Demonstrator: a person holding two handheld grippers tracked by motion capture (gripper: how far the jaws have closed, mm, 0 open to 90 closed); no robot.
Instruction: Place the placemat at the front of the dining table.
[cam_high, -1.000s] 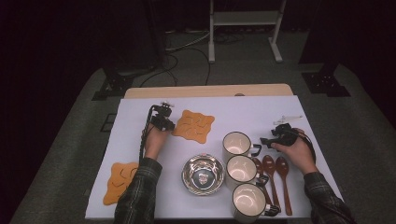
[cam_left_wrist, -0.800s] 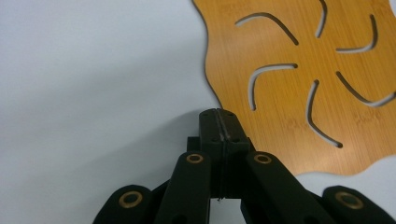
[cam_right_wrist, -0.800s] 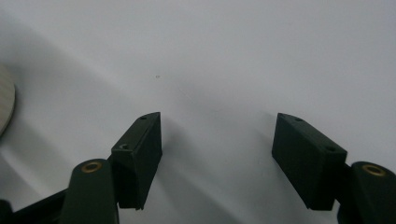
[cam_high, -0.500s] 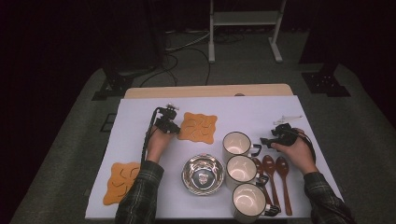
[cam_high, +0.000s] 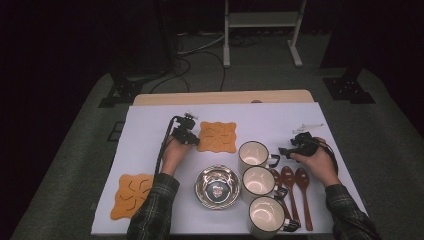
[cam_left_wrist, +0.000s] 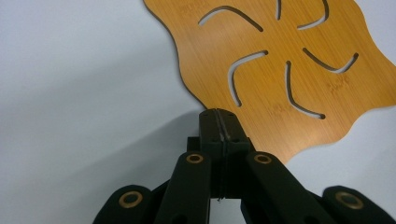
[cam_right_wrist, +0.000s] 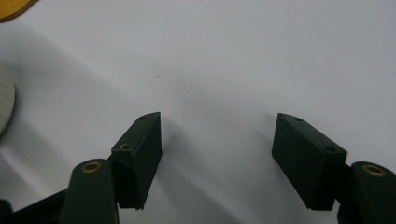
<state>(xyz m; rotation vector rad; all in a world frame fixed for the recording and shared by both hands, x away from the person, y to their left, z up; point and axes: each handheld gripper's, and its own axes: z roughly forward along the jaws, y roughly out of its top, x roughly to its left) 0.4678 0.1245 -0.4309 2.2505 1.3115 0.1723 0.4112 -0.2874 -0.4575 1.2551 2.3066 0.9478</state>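
The left gripper (cam_left_wrist: 217, 116), jaws pressed together with nothing between them, touches the near edge of a bamboo trivet (cam_left_wrist: 285, 70), a wavy-edged orange-brown board cut with curved slots, lying mid-tabletop toward the far edge. The right gripper (cam_right_wrist: 217, 154) hangs spread over bare white tabletop (cam_right_wrist: 224, 60) near the right edge. Two trivets, three mugs (cam_high: 253, 154), three wooden spoons (cam_high: 289, 180), one steel bowl (cam_high: 217, 186).

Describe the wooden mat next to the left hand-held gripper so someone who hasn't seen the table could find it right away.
On the white table cover, look at the far middle, just beyond the steel bowl. The wavy-edged orange wooden mat lies flat there, with the shut left hand-held gripper at its left edge. Its twin sits alone at the near left corner.
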